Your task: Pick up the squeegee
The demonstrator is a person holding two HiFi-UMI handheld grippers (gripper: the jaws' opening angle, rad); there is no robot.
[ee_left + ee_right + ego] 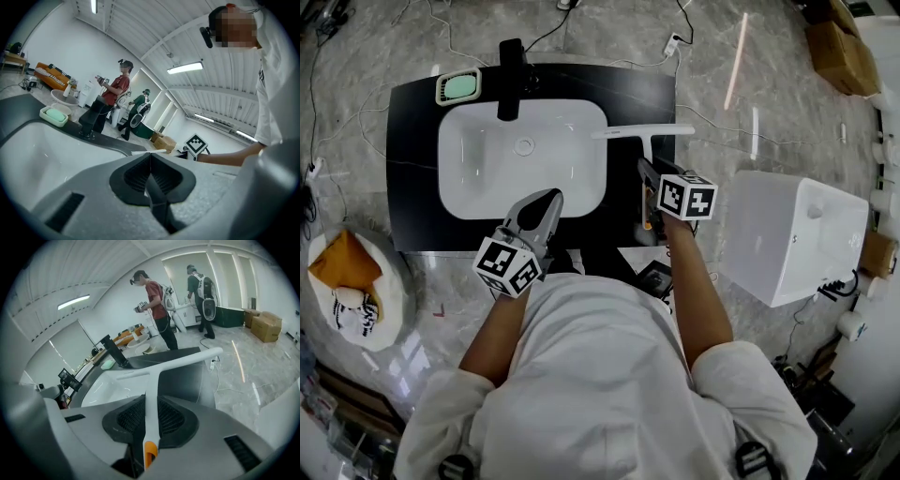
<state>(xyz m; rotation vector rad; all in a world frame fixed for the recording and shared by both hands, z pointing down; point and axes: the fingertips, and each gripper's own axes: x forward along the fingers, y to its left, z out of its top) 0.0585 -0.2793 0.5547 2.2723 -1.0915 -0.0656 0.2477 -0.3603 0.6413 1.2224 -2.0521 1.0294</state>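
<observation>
The squeegee [643, 132] is white and T-shaped, with an orange end on its handle. It hangs over the black counter [412, 159] just right of the sink. My right gripper [646, 174] is shut on the handle, and the blade [178, 363] points away from the jaws in the right gripper view, with the right gripper [151, 414] clamped low on the stem. My left gripper [550, 198] hovers over the front rim of the basin. Its jaws are shut with nothing between them, as the left gripper view shows [150, 161].
A white basin [487, 183] is set in the counter, with a black faucet [510, 80] and a green soap dish [459, 87] behind it. A white tank-like box [792, 234] stands at right, cardboard boxes [844, 47] beyond, cables on the floor. People [154, 310] stand far back.
</observation>
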